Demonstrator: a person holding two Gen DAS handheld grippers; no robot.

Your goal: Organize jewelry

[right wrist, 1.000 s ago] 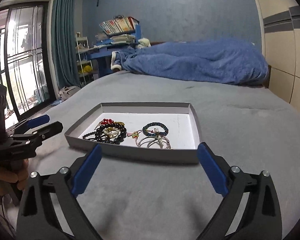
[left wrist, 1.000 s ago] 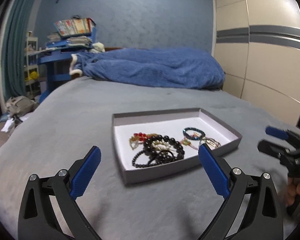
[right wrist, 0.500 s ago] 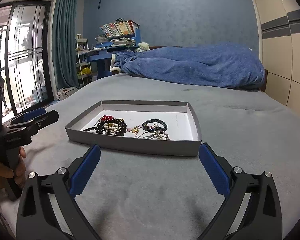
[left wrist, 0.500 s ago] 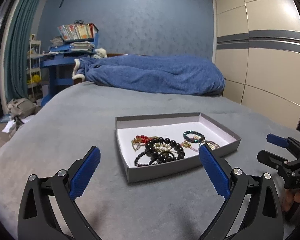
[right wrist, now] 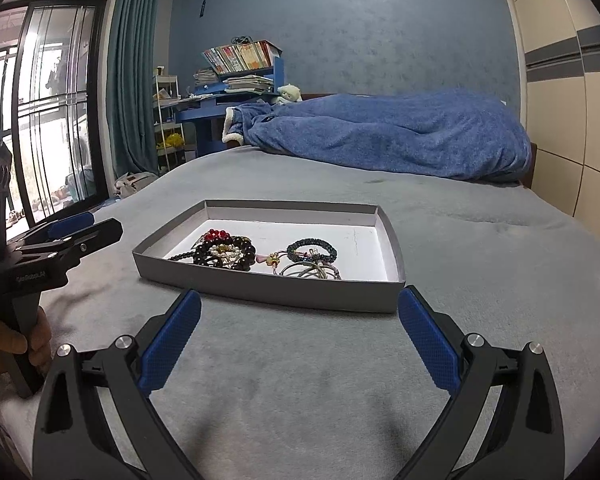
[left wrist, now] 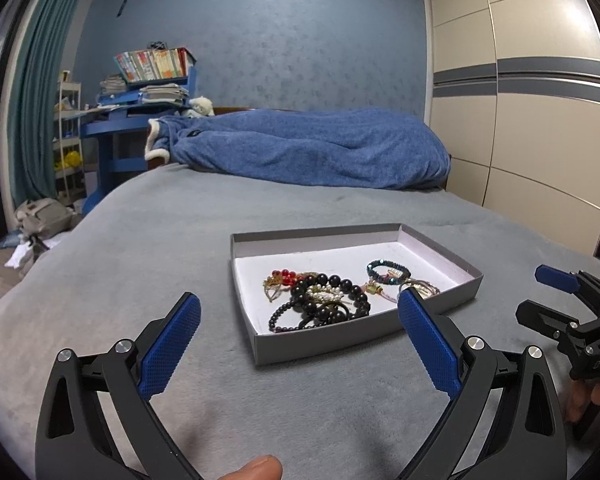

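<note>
Both cameras have dropped lower and pulled back a touch from the grey tray (left wrist: 364,340) on the bed (left wrist: 140,264) over the last second. All the jewelry is in the tray: black bead bracelets (left wrist: 324,300) tangled toward its left end, green bracelet (right wrist: 311,249) and bangles (right wrist: 310,270) right of them. Left gripper (left wrist: 298,338) and right gripper (right wrist: 299,336) both have jaws spread wide, holding nothing. Could be about to sort, could be done.

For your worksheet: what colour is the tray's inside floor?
White floor of the tray, clearest in the left wrist view.
</note>
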